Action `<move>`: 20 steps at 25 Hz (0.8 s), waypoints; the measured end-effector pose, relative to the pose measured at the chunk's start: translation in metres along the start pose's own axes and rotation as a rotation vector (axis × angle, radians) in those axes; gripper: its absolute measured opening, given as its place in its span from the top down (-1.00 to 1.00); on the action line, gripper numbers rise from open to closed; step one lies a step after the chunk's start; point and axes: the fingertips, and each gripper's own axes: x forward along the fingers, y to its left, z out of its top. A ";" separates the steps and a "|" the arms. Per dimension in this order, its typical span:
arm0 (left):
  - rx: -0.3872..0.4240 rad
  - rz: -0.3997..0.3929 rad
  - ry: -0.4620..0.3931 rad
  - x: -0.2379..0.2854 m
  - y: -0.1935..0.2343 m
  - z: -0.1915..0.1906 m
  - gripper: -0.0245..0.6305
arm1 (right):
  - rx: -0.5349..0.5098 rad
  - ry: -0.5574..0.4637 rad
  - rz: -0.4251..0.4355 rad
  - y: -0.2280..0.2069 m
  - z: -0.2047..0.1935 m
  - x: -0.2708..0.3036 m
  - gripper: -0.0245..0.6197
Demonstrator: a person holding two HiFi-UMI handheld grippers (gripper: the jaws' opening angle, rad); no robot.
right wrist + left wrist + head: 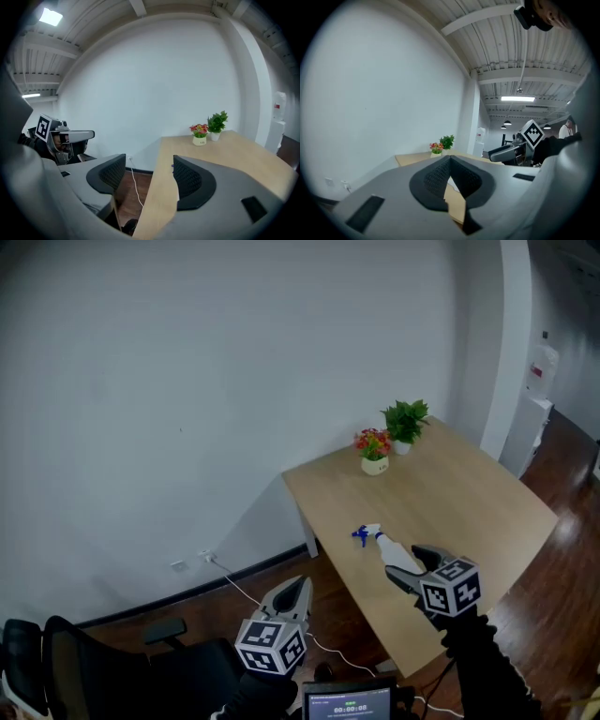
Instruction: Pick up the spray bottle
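Observation:
A white spray bottle [392,551] with a blue trigger lies on the near left part of the wooden table [469,493]. My right gripper [413,565] hovers just behind the bottle's base, jaws open and nothing between the pads. In the right gripper view its jaws [149,173] straddle the table's left edge, and only a speck of the blue trigger [172,165] peeks past the right finger. My left gripper [292,591] hangs over the floor left of the table, shut and empty; its pads [440,177] meet at the tip.
A pot of red flowers [373,451] and a green plant [405,423] stand at the table's far corner. A black office chair [94,667] is at bottom left. A white cable [246,589] runs from a wall socket across the floor. A small screen [349,702] sits below.

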 end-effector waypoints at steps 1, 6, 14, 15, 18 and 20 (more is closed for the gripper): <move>-0.003 -0.009 0.011 0.021 0.013 -0.001 0.90 | 0.012 0.024 -0.012 -0.015 0.002 0.019 -0.11; -0.009 -0.054 0.092 0.116 0.076 -0.006 0.90 | 0.073 0.148 -0.062 -0.072 0.007 0.106 -0.17; -0.115 -0.085 0.254 0.239 0.140 -0.060 0.90 | 0.153 0.395 -0.079 -0.160 -0.046 0.216 -0.25; -0.132 -0.083 0.273 0.251 0.141 -0.069 0.90 | 0.162 0.432 -0.070 -0.169 -0.056 0.224 -0.25; -0.139 -0.078 0.324 0.283 0.142 -0.087 0.90 | 0.180 0.533 -0.059 -0.199 -0.086 0.248 -0.25; -0.145 -0.071 0.349 0.300 0.142 -0.096 0.90 | 0.177 0.615 -0.036 -0.213 -0.105 0.261 -0.43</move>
